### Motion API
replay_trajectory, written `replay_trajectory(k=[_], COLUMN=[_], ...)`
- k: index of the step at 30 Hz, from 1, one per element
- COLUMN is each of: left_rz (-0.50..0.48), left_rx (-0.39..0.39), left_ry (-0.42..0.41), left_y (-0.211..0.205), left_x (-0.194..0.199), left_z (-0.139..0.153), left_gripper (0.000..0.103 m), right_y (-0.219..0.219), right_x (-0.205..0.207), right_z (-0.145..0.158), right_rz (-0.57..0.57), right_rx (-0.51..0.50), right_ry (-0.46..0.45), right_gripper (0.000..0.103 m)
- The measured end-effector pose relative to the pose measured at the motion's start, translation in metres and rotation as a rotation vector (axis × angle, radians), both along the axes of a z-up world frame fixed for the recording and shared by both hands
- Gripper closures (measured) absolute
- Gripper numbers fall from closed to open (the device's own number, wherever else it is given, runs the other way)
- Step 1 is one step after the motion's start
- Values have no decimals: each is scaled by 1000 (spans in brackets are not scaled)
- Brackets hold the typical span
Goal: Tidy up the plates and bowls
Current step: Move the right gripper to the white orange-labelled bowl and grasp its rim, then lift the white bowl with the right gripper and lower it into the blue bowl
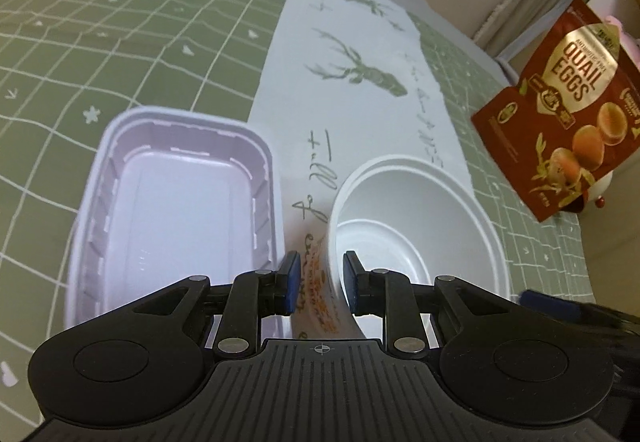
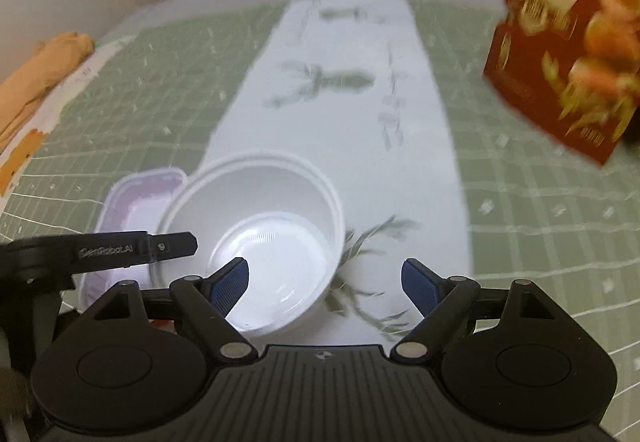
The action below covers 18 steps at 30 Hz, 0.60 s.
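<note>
1. Step in hand, as I judge it: the left gripper (image 1: 319, 280) pinches the wall of the white round bowl (image 1: 404, 226), low and right of centre in its view, carrying it.
2. The right gripper (image 2: 325, 288) stands wide apart, holding nothing.
3. Next move likely calls for nesting or setting the bowl beside the lilac rectangular tray (image 1: 176, 202) at lower left.
4. Both containers look empty.

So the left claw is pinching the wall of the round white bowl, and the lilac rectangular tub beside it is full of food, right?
Not quite. The left-wrist view shows the lilac rectangular tub empty: its bare bottom is in plain sight. The rest holds: the left gripper has its pads either side of the round white bowl wall, one inside and one outside, and the tub sits beside the bowl.
</note>
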<state>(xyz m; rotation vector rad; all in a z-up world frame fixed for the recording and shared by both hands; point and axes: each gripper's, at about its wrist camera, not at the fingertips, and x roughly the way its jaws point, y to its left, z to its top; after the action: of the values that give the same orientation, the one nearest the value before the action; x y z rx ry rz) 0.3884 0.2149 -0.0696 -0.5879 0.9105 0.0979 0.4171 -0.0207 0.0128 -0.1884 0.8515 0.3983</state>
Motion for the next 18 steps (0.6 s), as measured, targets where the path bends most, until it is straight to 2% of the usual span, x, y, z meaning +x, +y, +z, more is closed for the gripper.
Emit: replay_trajectory(k=[3,5,7,9,13,18], left_rz=[-7,-17,-33,-58,-68,-58], left_rx=[9,12,1,2,85,18], left_ry=[14,19,20,19,-17,-125], left_y=[-2,-4,-7,-13,-29,-42], left_x=[6,9,14,17,6,-32], left_z=[-8,-10,-11,-10,9,50], left_gripper=[78,78,77,76,79,79], right_y=[6,6,8,10,11,-8], right_x=[23,35,45,50,39,-3], right_z=[-22,-36,-48,-55,-47,-1], right_rz=[-69,-105,-121,-117,-92,-58], right_rx=[0,0,13,36,56,107], right_ry=[76,125,191,242,215,70], right_gripper=[21,29,51,58,63,63])
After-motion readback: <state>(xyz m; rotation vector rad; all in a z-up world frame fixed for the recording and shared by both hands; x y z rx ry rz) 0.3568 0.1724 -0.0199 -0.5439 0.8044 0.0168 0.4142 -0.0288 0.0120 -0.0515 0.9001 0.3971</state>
